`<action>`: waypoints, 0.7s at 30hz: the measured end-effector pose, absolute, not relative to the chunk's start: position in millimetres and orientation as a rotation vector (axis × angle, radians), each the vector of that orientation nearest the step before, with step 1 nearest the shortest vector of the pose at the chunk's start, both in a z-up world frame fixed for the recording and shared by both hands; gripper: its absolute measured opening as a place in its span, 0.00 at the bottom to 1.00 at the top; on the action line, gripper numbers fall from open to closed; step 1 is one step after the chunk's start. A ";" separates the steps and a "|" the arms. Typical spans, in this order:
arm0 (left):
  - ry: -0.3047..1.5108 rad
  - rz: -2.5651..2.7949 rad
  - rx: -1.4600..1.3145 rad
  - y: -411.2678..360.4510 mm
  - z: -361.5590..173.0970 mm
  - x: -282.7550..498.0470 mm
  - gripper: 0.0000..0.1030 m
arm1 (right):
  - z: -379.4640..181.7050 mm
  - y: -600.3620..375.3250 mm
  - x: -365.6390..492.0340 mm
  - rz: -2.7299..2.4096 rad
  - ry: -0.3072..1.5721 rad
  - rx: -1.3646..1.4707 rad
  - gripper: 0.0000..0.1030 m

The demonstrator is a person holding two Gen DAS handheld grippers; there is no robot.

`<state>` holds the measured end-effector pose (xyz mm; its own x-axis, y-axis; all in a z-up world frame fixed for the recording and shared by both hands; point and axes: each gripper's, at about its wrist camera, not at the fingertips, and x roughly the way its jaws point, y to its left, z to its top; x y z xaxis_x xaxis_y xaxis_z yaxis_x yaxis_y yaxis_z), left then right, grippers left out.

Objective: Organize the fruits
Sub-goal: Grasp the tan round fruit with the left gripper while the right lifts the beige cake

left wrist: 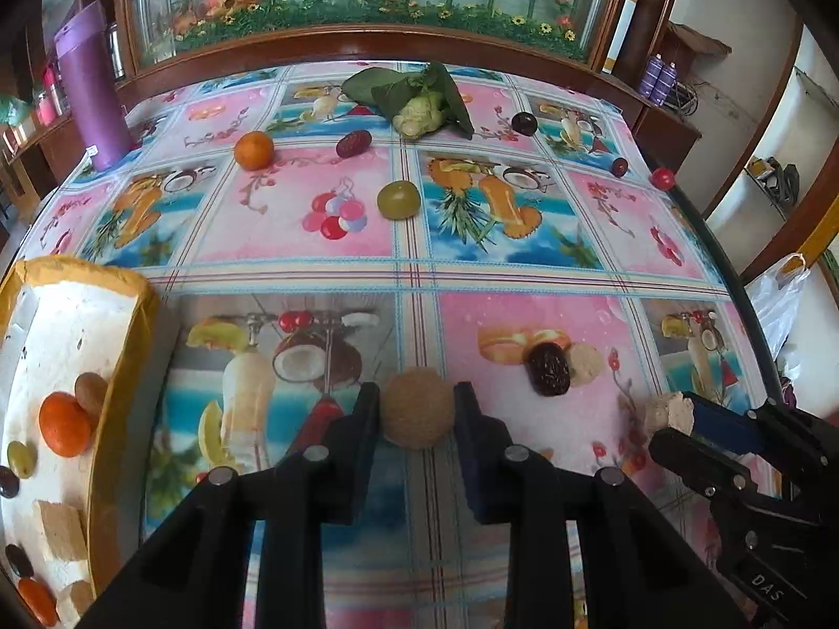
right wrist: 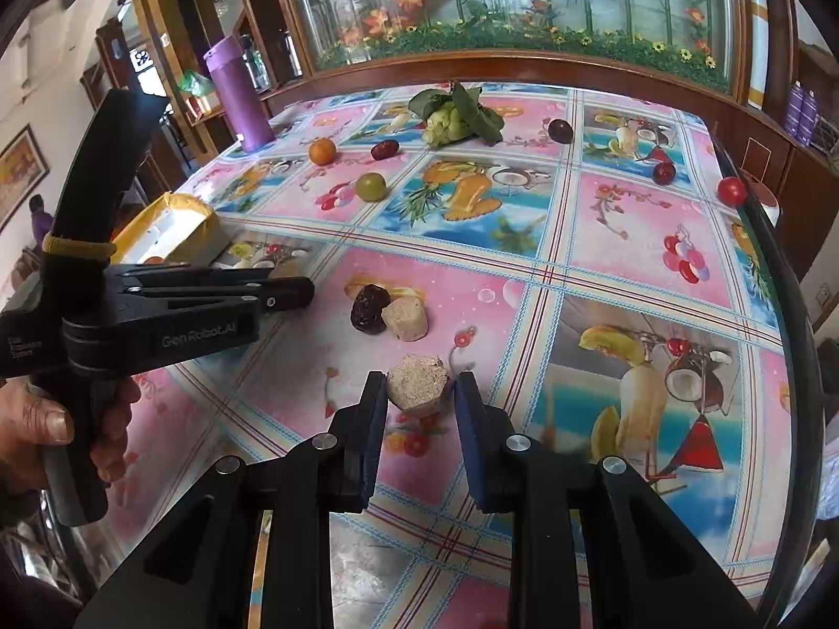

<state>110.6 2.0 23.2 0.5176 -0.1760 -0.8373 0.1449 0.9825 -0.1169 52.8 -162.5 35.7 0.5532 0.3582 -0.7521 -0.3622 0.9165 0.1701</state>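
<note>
Resting on the fruit-print tablecloth (left wrist: 314, 225), a brown round fruit (left wrist: 417, 408) is clamped between the left gripper (left wrist: 417, 414) pads. A pale chunk (right wrist: 418, 386) is pinched by the right gripper (right wrist: 419, 393). "GenRobot.AI" is read on the left tool's side. An orange (left wrist: 64, 423), a green grape (left wrist: 21, 458) and tan blocks (left wrist: 60, 527) are held in the yellow-rimmed tray (left wrist: 123, 346).

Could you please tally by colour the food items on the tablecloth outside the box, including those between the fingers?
Orange fruit: 1
Green fruit: 1
Bright red fruit: 1
Dark red-to-brown fruits: 4
Beige chunks: 2
Brown ball: 1
Leafy vegetable: 1
Total: 11
</note>
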 end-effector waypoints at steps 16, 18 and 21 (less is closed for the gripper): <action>0.955 -0.174 -0.092 51.2 60.4 -2.0 0.30 | 45.4 -139.4 -10.0 0.441 0.905 -0.098 0.25; 0.939 -0.168 -0.090 58.4 65.3 -9.5 0.30 | 44.8 -131.0 -16.0 0.451 0.912 -0.105 0.25; 0.914 -0.149 -0.088 71.0 71.9 -18.1 0.30 | 46.8 -115.7 -19.3 0.469 0.916 -0.111 0.25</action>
